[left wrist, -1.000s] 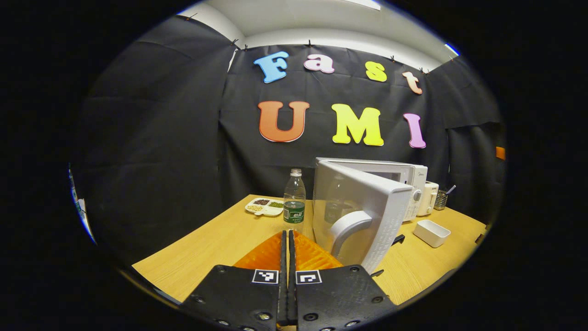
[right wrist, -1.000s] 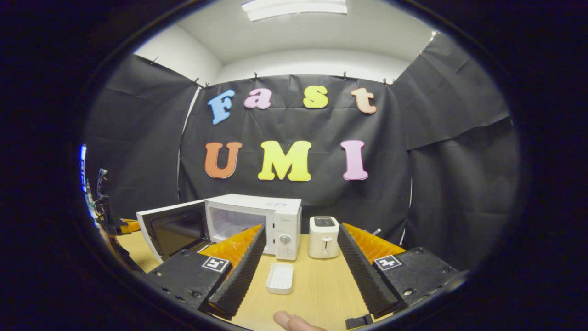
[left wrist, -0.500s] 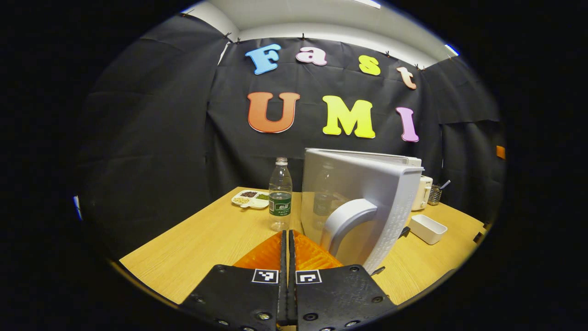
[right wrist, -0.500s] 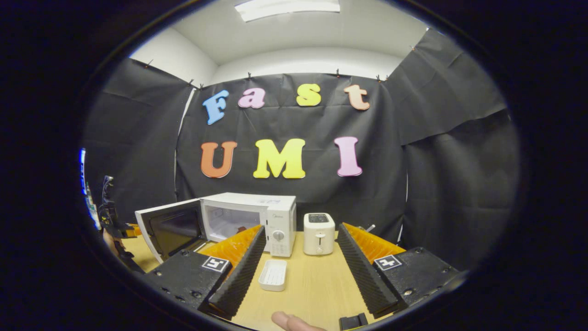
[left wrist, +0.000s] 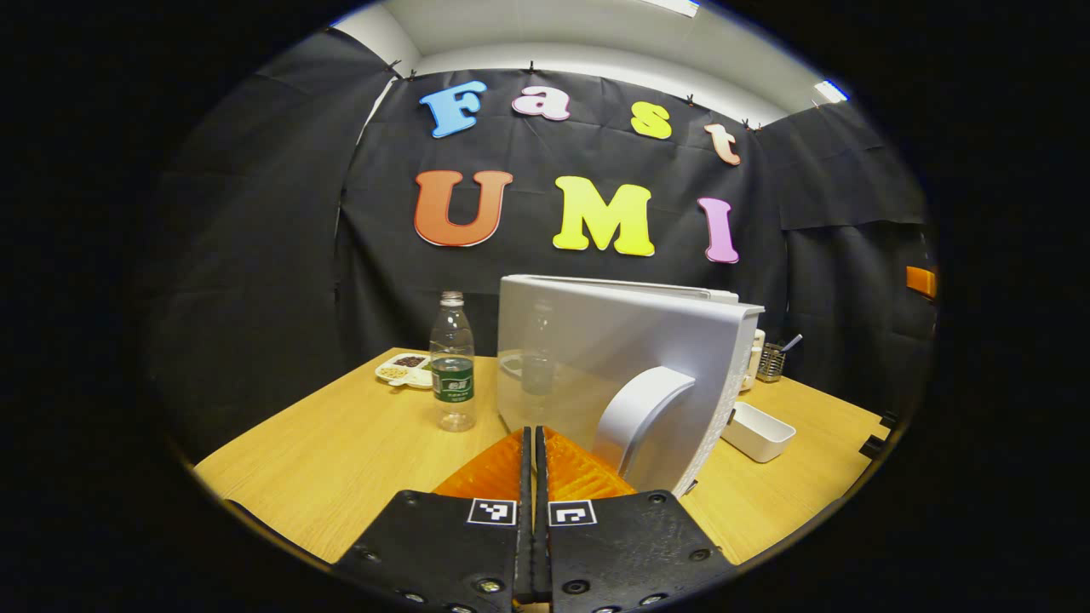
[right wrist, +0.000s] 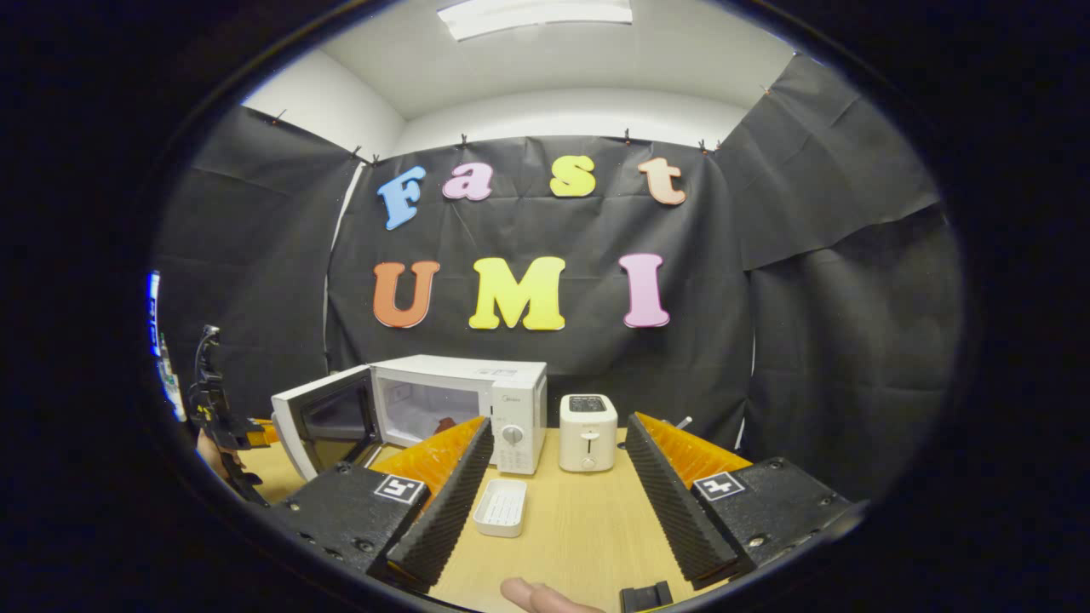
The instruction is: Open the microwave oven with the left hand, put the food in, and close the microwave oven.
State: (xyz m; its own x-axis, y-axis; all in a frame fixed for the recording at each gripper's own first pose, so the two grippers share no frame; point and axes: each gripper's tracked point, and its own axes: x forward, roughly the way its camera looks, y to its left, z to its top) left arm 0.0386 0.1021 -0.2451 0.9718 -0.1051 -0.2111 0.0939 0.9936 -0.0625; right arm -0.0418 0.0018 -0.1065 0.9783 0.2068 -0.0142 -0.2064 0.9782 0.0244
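The microwave point(right wrist: 464, 409) stands at the back of the wooden bench point(right wrist: 579, 528), against the black cloth wall, with its door point(right wrist: 328, 421) swung out to the left of its cavity. Inside the lit cavity a small reddish item point(right wrist: 444, 423) lies on the floor of the oven; it is too small to tell what it is.

In the left gripper view the left gripper point(left wrist: 535, 443) has its fingers pressed together with nothing between them, and it sits just in front of the outer face of the door point(left wrist: 596, 366), near the curved handle point(left wrist: 639, 409). Whether it touches the door cannot be told.

In the right gripper view the right gripper point(right wrist: 553, 477) is spread wide and holds nothing; it hangs over the bench in front of the microwave. A fingertip point(right wrist: 532, 593) shows at the bottom edge.

A white toaster point(right wrist: 587, 421) stands just right of the microwave. An empty white tray point(right wrist: 501, 507) lies on the bench in front of the microwave's control panel. Left of the microwave door, a water bottle point(left wrist: 453, 362) stands upright, with a divided snack dish point(left wrist: 404, 371) behind it. A cup of utensils point(left wrist: 771, 361) stands behind the microwave's far side.
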